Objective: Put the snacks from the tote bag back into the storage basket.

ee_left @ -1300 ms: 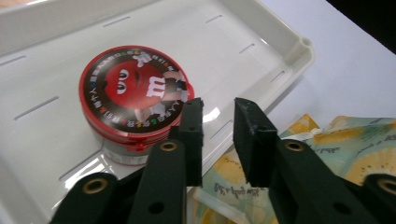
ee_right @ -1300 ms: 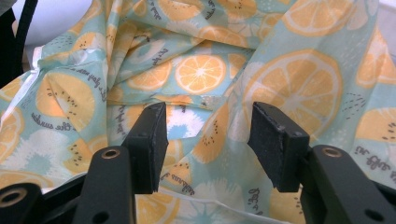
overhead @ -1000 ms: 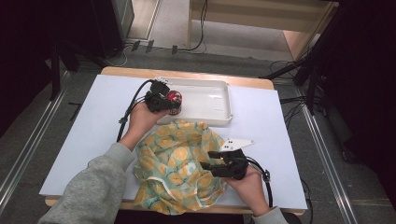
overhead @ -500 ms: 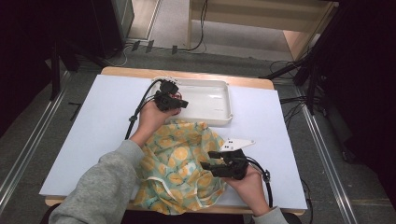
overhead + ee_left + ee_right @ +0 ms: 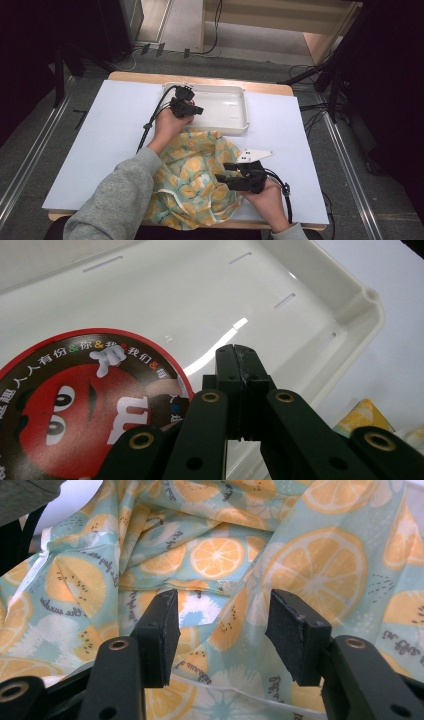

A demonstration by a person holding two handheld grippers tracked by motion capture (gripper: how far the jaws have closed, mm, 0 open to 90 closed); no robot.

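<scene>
A round red candy-brand disc (image 5: 65,410) lies in the left end of the white tray (image 5: 220,89). My left gripper (image 5: 192,108) hangs low over that end of the tray. Its jaws (image 5: 237,352) are pressed flat together with nothing showing between the pads, and the disc sits just left of and under them. A cloth printed with orange slices (image 5: 200,170) lies crumpled on the near half of the table. My right gripper (image 5: 223,171) rests at the cloth's right side and points left, open. In the right gripper view its jaws (image 5: 223,600) stand apart over the folds of the cloth (image 5: 320,555).
The tray's white floor (image 5: 200,300) beyond the disc is bare. The white table top (image 5: 110,130) reaches left of the cloth and tray. The left gripper's cable (image 5: 150,125) trails across it. Dark stands and cables surround the table on the floor.
My left gripper has moved right and down over the tray's left end and now covers the red disc, seen beside its tip a second ago. The right gripper has stayed put.
</scene>
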